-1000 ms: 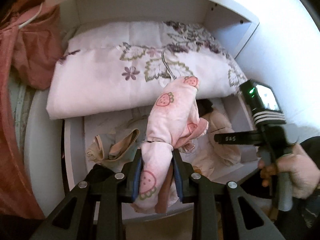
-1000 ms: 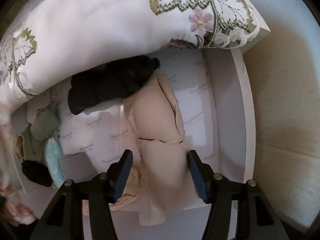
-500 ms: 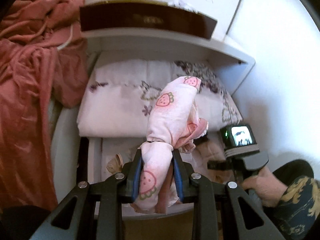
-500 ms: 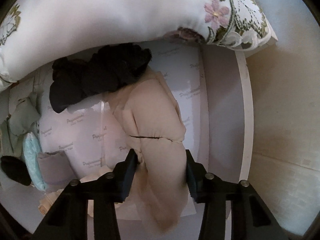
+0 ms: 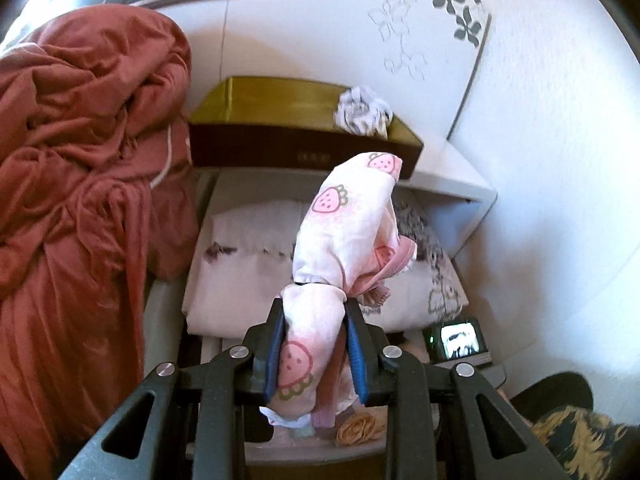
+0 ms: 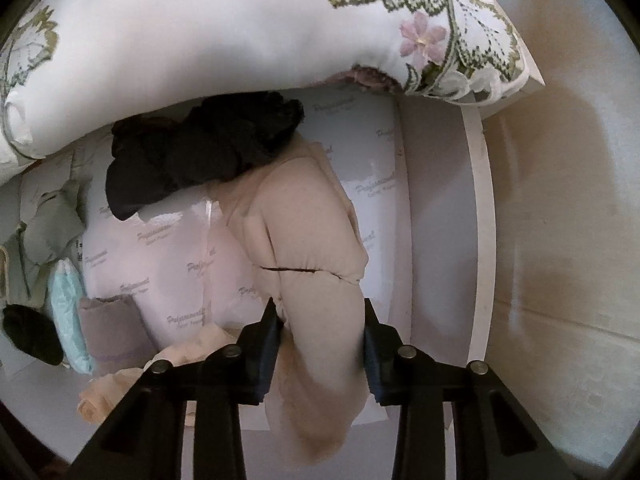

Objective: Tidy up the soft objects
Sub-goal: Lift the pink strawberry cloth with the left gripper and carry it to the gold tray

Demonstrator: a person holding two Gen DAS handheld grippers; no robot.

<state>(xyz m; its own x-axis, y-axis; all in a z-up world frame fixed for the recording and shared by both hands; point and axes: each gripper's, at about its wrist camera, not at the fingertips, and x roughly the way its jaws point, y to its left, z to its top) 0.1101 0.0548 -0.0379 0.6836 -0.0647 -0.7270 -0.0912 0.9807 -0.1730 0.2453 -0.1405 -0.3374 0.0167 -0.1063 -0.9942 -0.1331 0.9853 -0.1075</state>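
My left gripper (image 5: 314,308) is shut on a pink strawberry-print garment (image 5: 344,236) and holds it up in front of a white shelf unit. A dark box with a gold inside (image 5: 280,120) stands on the shelf top, with a grey-and-white cloth (image 5: 362,112) in it. My right gripper (image 6: 320,308) is shut on a beige padded garment (image 6: 308,236) that lies in the white drawer (image 6: 476,216). The right gripper's screen (image 5: 460,338) shows low in the left wrist view.
A folded floral embroidered bedding piece (image 6: 200,40) sits above the drawer. The drawer also holds a black garment (image 6: 200,148), a teal item (image 6: 68,312), a taupe roll (image 6: 112,332) and peach cloth (image 6: 104,396). A rust-red blanket (image 5: 80,160) hangs at the left.
My left gripper has lifted the strawberry garment up from drawer level to above the shelf. My right gripper has closed on the beige garment.
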